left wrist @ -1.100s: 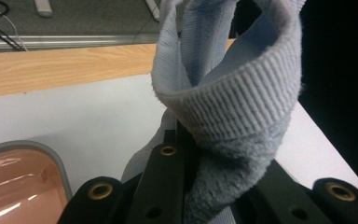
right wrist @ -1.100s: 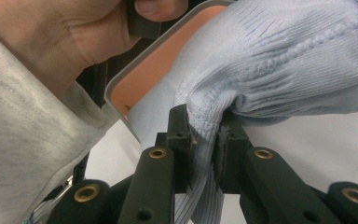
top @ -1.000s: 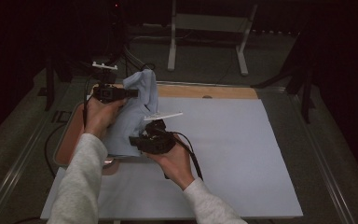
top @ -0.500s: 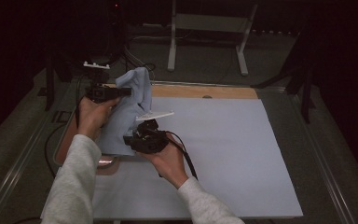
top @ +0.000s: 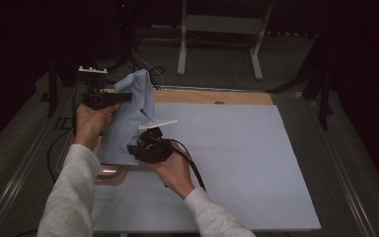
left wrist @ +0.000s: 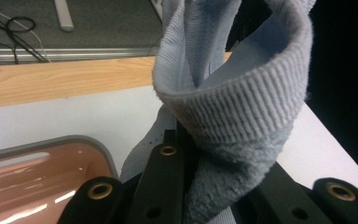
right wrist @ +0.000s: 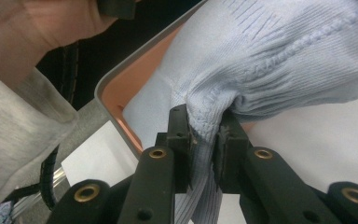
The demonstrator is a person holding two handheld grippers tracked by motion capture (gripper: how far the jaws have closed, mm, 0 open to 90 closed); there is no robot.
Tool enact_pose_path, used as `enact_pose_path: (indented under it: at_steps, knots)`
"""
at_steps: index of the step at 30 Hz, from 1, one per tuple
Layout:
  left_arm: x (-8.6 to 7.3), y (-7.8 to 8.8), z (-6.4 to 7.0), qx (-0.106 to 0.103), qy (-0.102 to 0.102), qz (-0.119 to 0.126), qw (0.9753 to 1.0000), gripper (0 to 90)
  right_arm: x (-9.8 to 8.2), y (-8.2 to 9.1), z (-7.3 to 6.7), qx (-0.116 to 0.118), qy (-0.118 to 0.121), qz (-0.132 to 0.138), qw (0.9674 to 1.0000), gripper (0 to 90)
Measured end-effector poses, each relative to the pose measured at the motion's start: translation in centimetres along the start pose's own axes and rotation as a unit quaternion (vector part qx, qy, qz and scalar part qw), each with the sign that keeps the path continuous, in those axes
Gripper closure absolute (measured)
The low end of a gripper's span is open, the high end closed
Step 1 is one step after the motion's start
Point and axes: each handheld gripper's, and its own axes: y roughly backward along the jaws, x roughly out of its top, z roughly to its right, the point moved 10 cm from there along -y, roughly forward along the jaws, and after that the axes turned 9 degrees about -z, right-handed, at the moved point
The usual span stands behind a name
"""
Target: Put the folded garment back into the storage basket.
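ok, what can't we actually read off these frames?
- High view: left gripper jaw tips, buried in the light blue sock.
- High view: right gripper jaws, covered by its own body and the hand.
- High view: orange tray, mostly under the sock and forearm; contents unknown.
- Left gripper view: sock's upper part cut off by the top edge.
- Right gripper view: the sock's toe end runs off the frame.

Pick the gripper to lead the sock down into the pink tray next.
Right, probably. The right gripper pinches the light blue sock low, beside the pink tray. The left gripper holds the ribbed cuff high, farther from it.
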Motion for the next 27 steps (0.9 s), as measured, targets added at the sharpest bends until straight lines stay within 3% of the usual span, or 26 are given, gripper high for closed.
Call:
enact_pose_path:
  at_steps: [27]
  knots:
    - [-0.4,1.0,-1.9,0.016,0.01,0.004,0.9998,86.9,0.5,-2.0,-0.9,0.0,-0.002,-0.005,1.0,79.3]
